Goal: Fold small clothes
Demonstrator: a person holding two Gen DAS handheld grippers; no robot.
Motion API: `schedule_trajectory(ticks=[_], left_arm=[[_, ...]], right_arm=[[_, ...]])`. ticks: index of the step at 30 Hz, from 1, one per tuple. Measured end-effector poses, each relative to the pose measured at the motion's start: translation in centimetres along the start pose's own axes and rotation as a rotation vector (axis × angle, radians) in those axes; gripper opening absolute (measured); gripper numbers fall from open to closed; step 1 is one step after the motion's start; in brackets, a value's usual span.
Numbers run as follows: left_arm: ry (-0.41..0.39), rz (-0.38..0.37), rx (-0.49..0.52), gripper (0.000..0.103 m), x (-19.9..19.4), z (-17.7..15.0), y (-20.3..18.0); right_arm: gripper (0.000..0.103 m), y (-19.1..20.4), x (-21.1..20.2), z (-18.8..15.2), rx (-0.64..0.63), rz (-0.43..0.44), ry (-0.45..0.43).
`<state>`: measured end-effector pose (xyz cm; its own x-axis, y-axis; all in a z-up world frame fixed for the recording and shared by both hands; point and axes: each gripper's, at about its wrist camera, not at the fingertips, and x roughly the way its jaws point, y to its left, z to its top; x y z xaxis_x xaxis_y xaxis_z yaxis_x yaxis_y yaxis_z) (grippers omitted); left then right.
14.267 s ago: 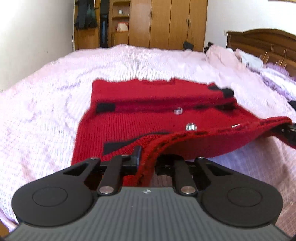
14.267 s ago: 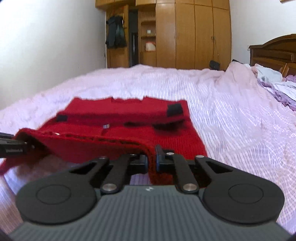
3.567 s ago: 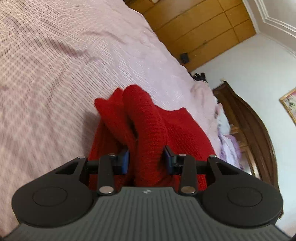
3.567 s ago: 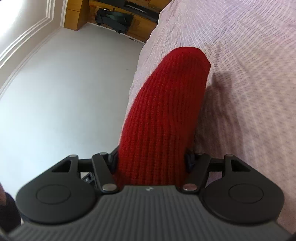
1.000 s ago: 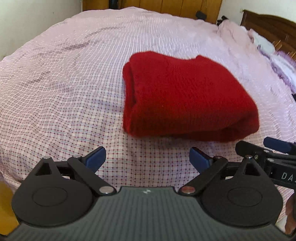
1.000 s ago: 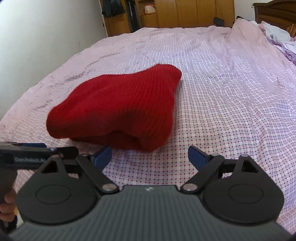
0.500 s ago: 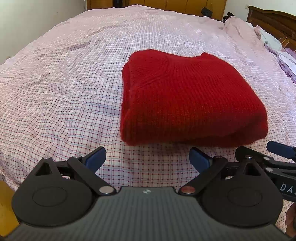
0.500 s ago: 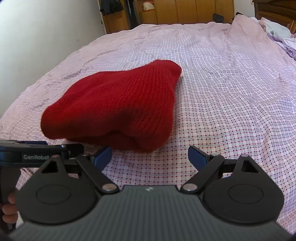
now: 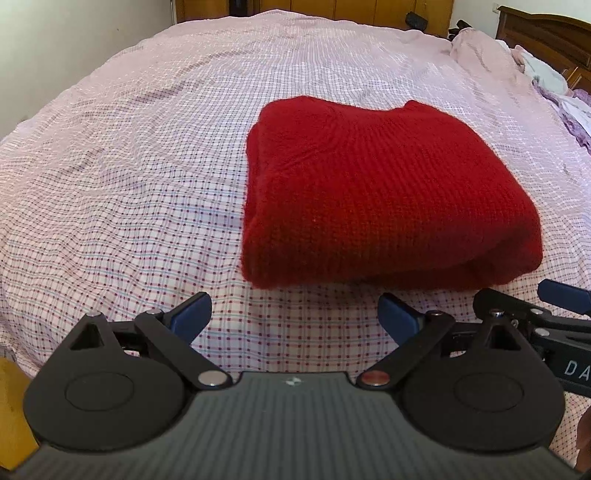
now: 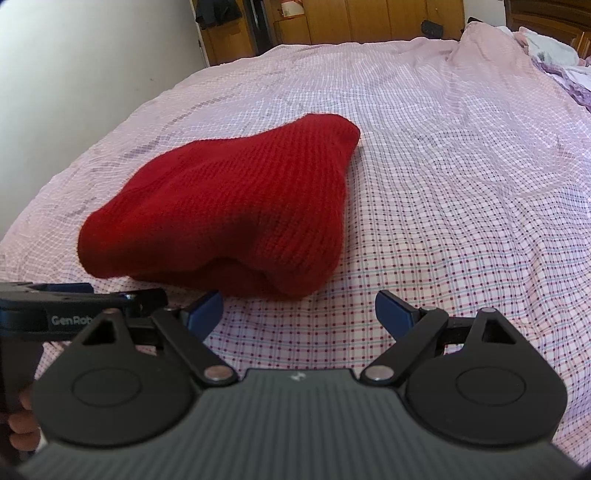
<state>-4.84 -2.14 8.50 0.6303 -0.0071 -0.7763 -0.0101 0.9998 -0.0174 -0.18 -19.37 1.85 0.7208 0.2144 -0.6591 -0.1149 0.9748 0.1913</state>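
Observation:
A red knitted garment lies folded into a thick rectangle on the pink checked bedsheet; it also shows in the right wrist view. My left gripper is open and empty, just short of the garment's near edge. My right gripper is open and empty, just short of the garment's near right corner. The right gripper's fingers show at the right edge of the left wrist view. The left gripper's body shows at the left of the right wrist view.
A heap of pale and purple clothes lies at the far right by the wooden headboard. Wooden wardrobes stand beyond the bed. A white wall runs along the left. The bed's near edge drops off at lower left.
Both grippers, shut on the red garment 3.6 s ago, have let go and stand open. Over the last second both have edged slightly closer to the folded garment, which lies still.

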Motion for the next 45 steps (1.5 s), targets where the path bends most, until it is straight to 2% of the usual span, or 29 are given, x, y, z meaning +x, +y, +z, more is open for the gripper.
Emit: schedule_trajectory(ticks=[45], left_arm=[[-0.003, 0.002, -0.005, 0.098, -0.08, -0.34, -0.03]], right_arm=[[0.09, 0.27, 0.04, -0.01, -0.011, 0.021, 0.001]])
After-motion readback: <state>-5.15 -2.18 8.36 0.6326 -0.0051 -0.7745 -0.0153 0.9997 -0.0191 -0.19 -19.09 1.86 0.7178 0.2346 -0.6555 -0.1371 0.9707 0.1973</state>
